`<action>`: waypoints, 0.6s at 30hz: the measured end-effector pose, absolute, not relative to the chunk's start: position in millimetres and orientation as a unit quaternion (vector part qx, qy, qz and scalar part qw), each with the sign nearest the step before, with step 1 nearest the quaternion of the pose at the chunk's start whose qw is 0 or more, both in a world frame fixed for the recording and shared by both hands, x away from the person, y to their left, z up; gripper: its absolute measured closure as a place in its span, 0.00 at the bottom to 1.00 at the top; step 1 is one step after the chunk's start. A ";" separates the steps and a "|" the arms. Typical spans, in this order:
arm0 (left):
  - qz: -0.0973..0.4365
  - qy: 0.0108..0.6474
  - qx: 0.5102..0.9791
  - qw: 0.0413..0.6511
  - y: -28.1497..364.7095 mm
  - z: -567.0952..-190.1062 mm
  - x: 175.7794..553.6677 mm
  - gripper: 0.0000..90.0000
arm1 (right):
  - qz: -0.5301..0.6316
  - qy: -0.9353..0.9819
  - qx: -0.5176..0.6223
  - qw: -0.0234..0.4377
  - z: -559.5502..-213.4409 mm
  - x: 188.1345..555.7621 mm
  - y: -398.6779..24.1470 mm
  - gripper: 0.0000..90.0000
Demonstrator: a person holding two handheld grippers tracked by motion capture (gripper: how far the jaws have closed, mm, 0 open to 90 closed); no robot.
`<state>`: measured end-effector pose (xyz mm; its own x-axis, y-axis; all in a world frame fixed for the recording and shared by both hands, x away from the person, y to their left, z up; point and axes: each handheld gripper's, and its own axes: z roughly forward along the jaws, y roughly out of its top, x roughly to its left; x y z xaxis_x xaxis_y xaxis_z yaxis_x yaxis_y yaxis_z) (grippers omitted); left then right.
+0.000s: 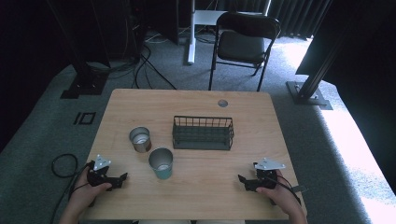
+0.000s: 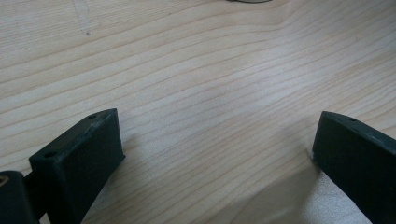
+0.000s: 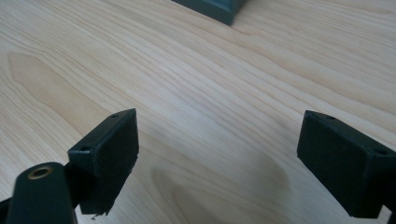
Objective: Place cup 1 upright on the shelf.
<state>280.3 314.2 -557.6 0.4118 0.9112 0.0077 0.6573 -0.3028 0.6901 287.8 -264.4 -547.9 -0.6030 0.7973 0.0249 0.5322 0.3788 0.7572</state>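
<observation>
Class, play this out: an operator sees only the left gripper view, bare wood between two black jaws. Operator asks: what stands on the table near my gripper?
Observer: In the high view, a teal cup stands just ahead and to the right of the left gripper.
Operator: Anything else close by?
Observer: A metal can stands upright beyond the cup, apart from it.
Operator: Is there a container to put them in?
Observer: A dark wire basket sits mid-table, right of the can.
Operator: And the other gripper?
Observer: The right gripper has its jaws wide apart over bare wood, holding nothing.
</observation>
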 end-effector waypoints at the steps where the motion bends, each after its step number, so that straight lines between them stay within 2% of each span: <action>1: 0.205 0.502 0.781 0.310 314.2 -557.6 280.3 0.03 | 0.378 0.812 0.410 0.175 -547.9 287.8 -264.4 0.14; 18: 0.205 0.502 0.781 0.310 314.2 -557.5 280.3 0.03 | 0.392 0.836 0.352 0.154 -540.2 298.8 -213.5 0.14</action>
<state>280.3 314.2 -557.5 0.4118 0.9112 0.0079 0.6575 -0.3032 0.6898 298.8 -213.5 -540.2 -0.7055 0.7085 0.0190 0.4673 0.4449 0.7640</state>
